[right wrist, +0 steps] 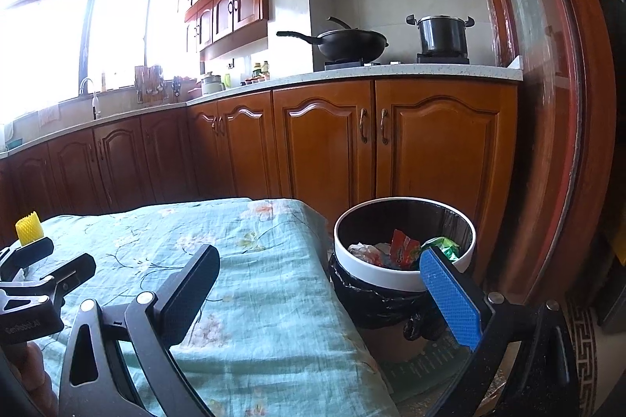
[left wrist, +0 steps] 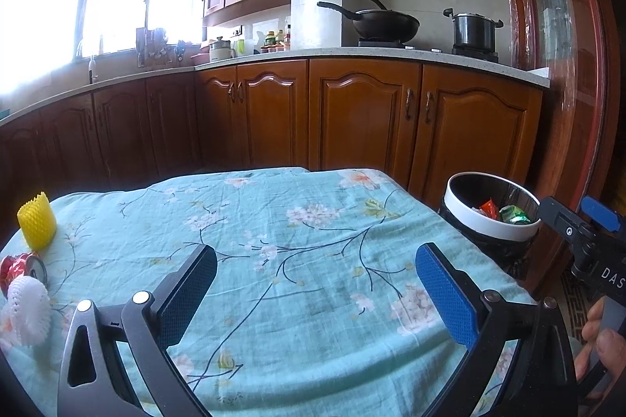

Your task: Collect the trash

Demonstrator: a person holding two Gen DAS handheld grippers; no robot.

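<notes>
1. My left gripper [left wrist: 315, 293] hangs above the floral tablecloth [left wrist: 274, 221]; its 2 fingers are spread wide and grip nothing.
2. My right gripper [right wrist: 321, 295] sits over the table's right edge; its fingers are likewise spread and bare, the blue pad [right wrist: 450, 299] overlapping the trash bin [right wrist: 391, 272] in view.
3. Trash on the table, far left: a yellow foam net sleeve [left wrist: 37, 221] standing upright; a crushed red can [left wrist: 23, 268] just beside a white foam net [left wrist: 27, 307].
4. The bin, black-lined with a white rim, stands beside the table's right edge; it holds a red wrapper [right wrist: 403, 248] and a green wrapper [right wrist: 444, 246].
</notes>
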